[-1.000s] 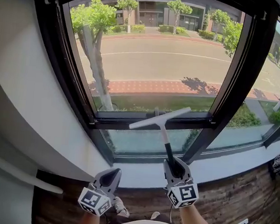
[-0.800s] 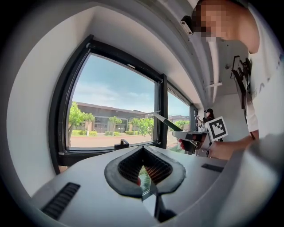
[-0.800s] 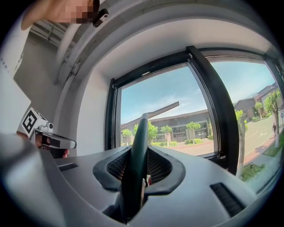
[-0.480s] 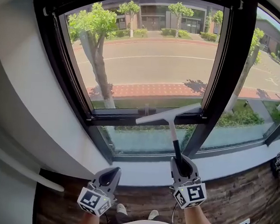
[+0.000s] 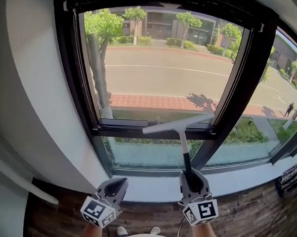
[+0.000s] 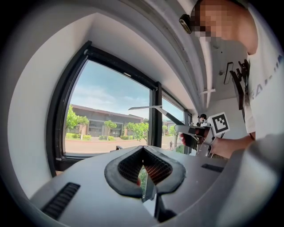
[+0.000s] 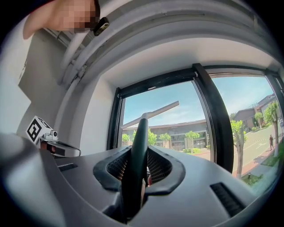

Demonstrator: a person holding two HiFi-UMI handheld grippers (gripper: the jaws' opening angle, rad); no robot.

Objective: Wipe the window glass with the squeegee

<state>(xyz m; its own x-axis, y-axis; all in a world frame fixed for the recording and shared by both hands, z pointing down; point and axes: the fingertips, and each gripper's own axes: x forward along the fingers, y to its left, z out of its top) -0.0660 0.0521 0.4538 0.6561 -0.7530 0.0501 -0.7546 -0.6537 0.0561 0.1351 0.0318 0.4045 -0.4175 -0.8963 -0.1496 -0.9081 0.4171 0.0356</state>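
Note:
My right gripper is shut on the squeegee's dark handle. The squeegee points up at the window, its pale blade tilted and lying across the black crossbar at the bottom of the large window pane. In the right gripper view the blade stands against the sky. My left gripper hangs low at the left, shut with nothing between its jaws. The left gripper view shows its jaws closed, and the squeegee held up at the right.
A thick black mullion separates the main pane from a right-hand pane. A lower glass strip sits under the crossbar, above a pale sill. A white wall flanks the window's left side. Wooden floor lies below.
The view has shifted a little left and up across the window. The squeegee's blade stays near the crossbar; both grippers keep their places low in view.

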